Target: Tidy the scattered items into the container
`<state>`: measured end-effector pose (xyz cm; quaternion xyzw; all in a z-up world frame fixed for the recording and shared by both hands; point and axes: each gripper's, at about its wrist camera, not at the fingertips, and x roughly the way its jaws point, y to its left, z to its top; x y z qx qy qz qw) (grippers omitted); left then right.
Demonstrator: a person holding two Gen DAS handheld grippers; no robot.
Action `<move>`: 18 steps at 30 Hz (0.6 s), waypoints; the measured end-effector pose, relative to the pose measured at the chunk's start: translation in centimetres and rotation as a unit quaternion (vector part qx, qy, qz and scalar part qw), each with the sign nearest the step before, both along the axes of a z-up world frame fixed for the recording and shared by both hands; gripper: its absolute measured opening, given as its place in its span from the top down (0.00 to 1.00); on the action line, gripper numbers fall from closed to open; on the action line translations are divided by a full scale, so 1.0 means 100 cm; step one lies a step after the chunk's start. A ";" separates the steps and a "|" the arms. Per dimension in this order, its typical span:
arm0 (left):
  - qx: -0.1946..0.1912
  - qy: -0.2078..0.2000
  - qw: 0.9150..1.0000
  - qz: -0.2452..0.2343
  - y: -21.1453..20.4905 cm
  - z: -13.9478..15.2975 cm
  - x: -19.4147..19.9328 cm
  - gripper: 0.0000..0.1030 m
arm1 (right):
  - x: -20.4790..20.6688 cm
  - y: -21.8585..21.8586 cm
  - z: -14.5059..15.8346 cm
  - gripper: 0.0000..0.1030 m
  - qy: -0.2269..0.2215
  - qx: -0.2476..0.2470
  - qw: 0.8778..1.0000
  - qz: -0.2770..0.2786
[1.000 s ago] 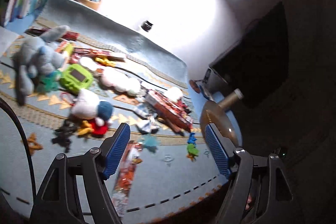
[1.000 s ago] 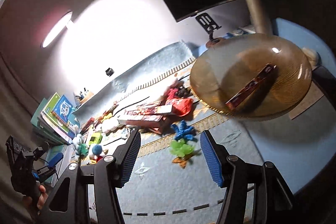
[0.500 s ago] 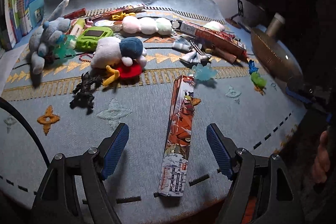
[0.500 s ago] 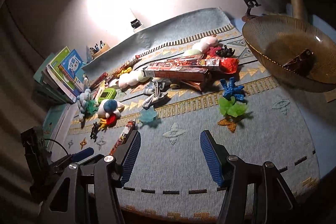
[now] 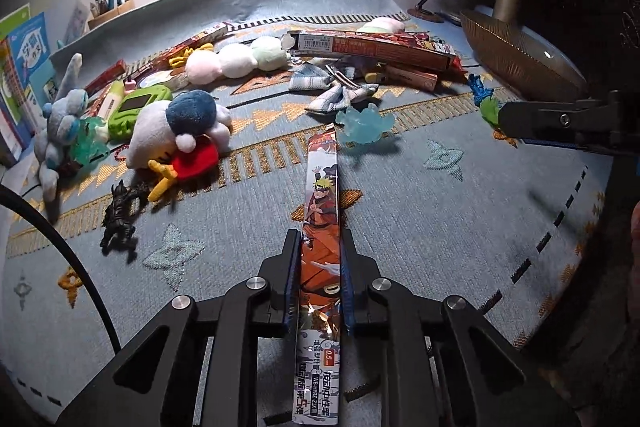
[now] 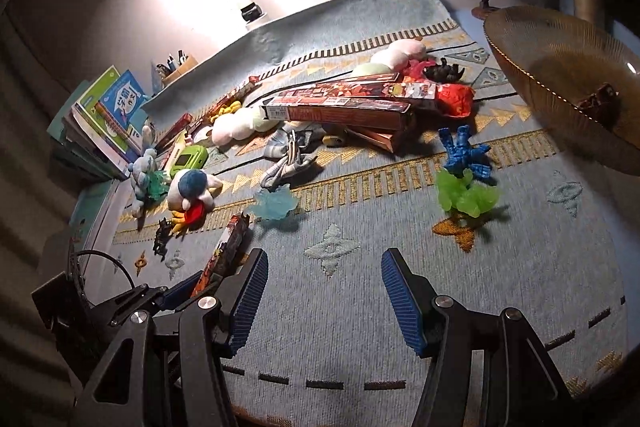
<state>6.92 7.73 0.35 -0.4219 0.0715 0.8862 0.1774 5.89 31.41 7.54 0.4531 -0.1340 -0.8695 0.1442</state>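
Observation:
My left gripper (image 5: 320, 251) is shut on a long narrow orange cartoon box (image 5: 322, 195) that lies lengthwise on the blue patterned rug (image 5: 460, 227). The same box (image 6: 230, 243) and the left gripper (image 6: 188, 287) show at the lower left of the right wrist view. My right gripper (image 6: 324, 283) is open and empty above the rug's near part. The amber ribbed bowl (image 6: 532, 67) stands at the right and holds a dark box (image 6: 600, 101); it also shows in the left wrist view (image 5: 516, 55).
Scattered toys lie across the rug: a blue figure (image 6: 464, 155), a green figure (image 6: 464, 195), a pale blue figure (image 6: 276, 203), long red boxes (image 6: 344, 107), plush toys (image 5: 184, 131), a black figure (image 5: 118, 219). Books (image 6: 108, 115) stand at the left.
My left gripper came down over the orange box and closed on it. My right gripper has drawn back slightly and stays open.

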 end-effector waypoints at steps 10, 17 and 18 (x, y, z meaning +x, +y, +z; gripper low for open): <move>0.037 0.025 0.998 0.038 -0.034 0.018 -0.001 0.86 | -0.044 -0.051 -0.013 0.44 0.009 0.044 0.998 0.040; 0.057 0.023 0.997 0.053 -0.050 0.018 -0.010 0.86 | -0.098 -0.067 -0.015 0.44 -0.009 0.053 0.998 0.029; 0.058 0.022 0.997 0.054 -0.051 0.018 -0.011 0.86 | -0.104 -0.071 -0.017 0.44 -0.015 0.061 0.998 0.026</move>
